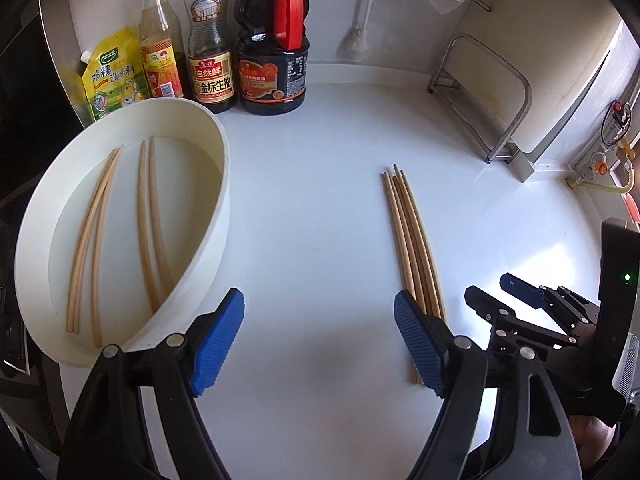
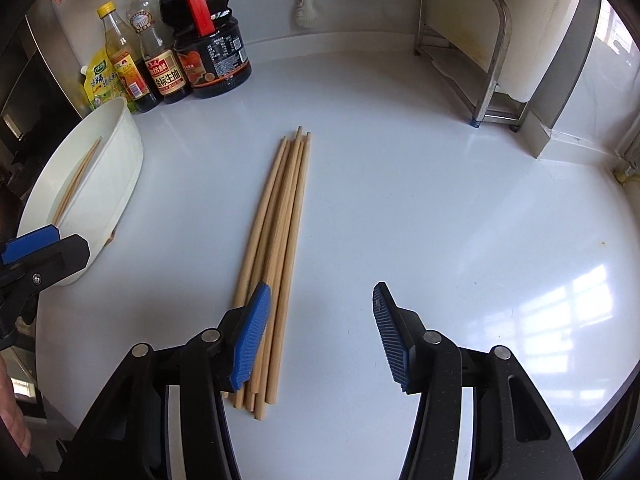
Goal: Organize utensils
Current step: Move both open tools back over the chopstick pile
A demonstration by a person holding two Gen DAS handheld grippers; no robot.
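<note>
A bundle of several wooden chopsticks (image 2: pixel 276 248) lies on the white counter; it also shows in the left wrist view (image 1: pixel 412 240). A white oval bin (image 1: pixel 200 224) at the left holds several chopsticks (image 1: pixel 120 232); the bin also shows in the right wrist view (image 2: pixel 116 168). My left gripper (image 1: pixel 320 336) is open and empty, between the bin and the bundle. My right gripper (image 2: pixel 320 340) is open and empty, its left finger over the bundle's near end. The right gripper (image 1: pixel 520 296) also shows at the lower right of the left wrist view.
Sauce bottles (image 1: pixel 272 44) and a yellow seasoning pouch (image 1: pixel 112 72) stand along the back wall. A metal rack (image 2: pixel 468 48) stands at the back right. A brush (image 2: pixel 304 8) hangs on the wall. The counter edge curves at the right.
</note>
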